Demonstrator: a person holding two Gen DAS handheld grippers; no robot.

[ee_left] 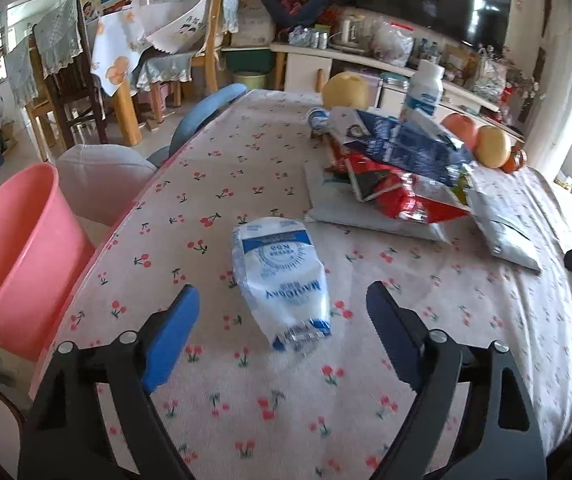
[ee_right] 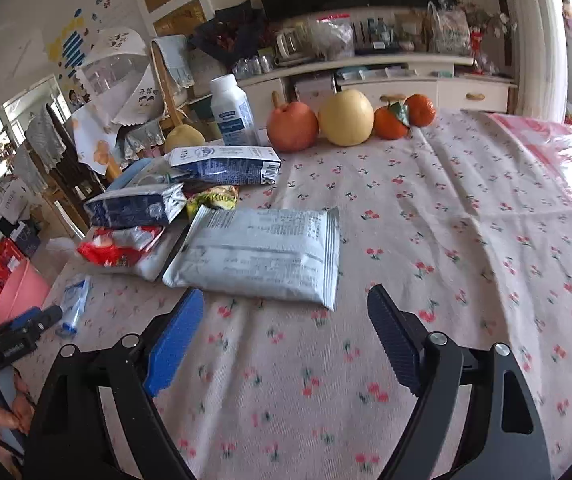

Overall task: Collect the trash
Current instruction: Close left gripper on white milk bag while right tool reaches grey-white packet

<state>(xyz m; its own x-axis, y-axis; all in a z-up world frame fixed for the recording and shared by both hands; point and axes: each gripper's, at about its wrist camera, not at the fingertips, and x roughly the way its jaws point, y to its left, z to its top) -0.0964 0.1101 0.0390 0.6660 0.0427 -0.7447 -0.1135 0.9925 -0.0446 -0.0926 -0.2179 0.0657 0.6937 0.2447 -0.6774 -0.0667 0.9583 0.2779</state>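
On the cherry-print desk (ee_left: 213, 184) the trash lies scattered: a white-and-blue pouch (ee_left: 281, 280) sits alone near the desk's edge, just ahead of the left gripper (ee_left: 283, 320), and a grey packet (ee_right: 261, 256) lies flat just ahead of the right gripper (ee_right: 286, 312), beside a heap of wrappers (ee_right: 133, 220). Both sets of fingers stand wide and hold nothing. To do this well, I'd say each gripper should straddle its item across the narrow width, come low, then pinch a raised edge, since the flat packet gives little to grab. The pink bucket (ee_left: 17, 256) waits off the desk's left edge. Both grippers angle downward toward the cloth, the fruit (ee_right: 346, 118) well beyond them.
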